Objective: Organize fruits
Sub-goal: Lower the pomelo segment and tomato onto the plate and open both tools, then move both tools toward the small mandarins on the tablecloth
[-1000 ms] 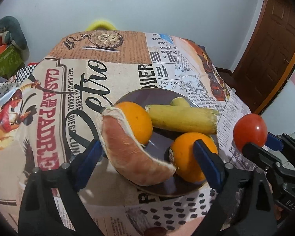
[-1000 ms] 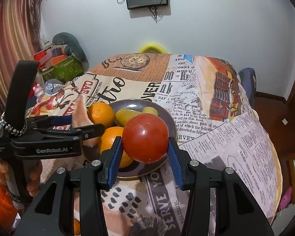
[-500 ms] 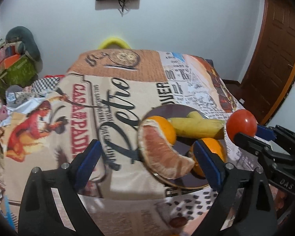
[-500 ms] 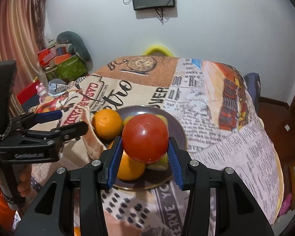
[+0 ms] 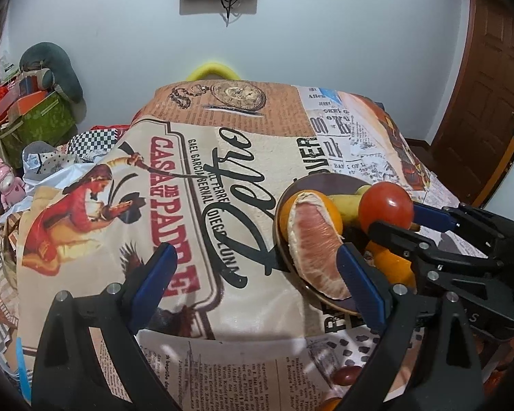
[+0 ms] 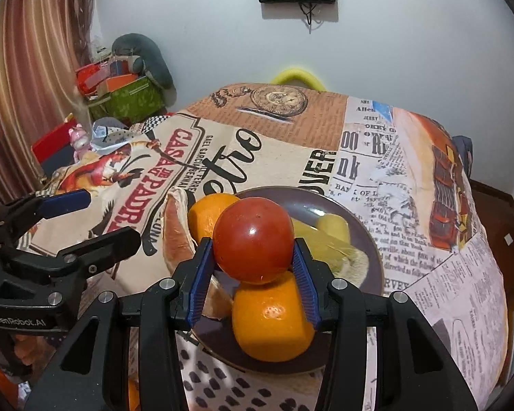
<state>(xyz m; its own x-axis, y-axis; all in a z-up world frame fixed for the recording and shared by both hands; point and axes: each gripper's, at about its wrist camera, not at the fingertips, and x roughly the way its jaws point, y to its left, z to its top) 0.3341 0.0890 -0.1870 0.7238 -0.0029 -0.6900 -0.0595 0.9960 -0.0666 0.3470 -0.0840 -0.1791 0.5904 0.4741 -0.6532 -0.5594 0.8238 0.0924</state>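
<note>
The right tool [image 6: 253, 257] has the red tomato [image 6: 253, 239] between its two blue pads, which press on the widest part of the fruit from both sides. The tomato hangs just above the dark plate [image 6: 366, 226], over the front orange [image 6: 272, 322] that lies near the plate's near rim. On the plate there are also a second orange [image 6: 207, 215] at the back left, a pale yellow fruit [image 6: 329, 236] at the right, and a big pink pomelo wedge [image 5: 317, 250] that leans over the plate's left rim.

The left tool [image 5: 253, 274] stands wide open with nothing in it, to the left of the plate, above the printed cloth of the table [image 5: 222, 137].

The tomato looks smooth, glossy and probably a bit soft, so I think a gentle hold at its middle is right; more pressure could bruise it, less could let it slip. It is round and may roll off the orange, so a free place on the plate seems safer.
</note>
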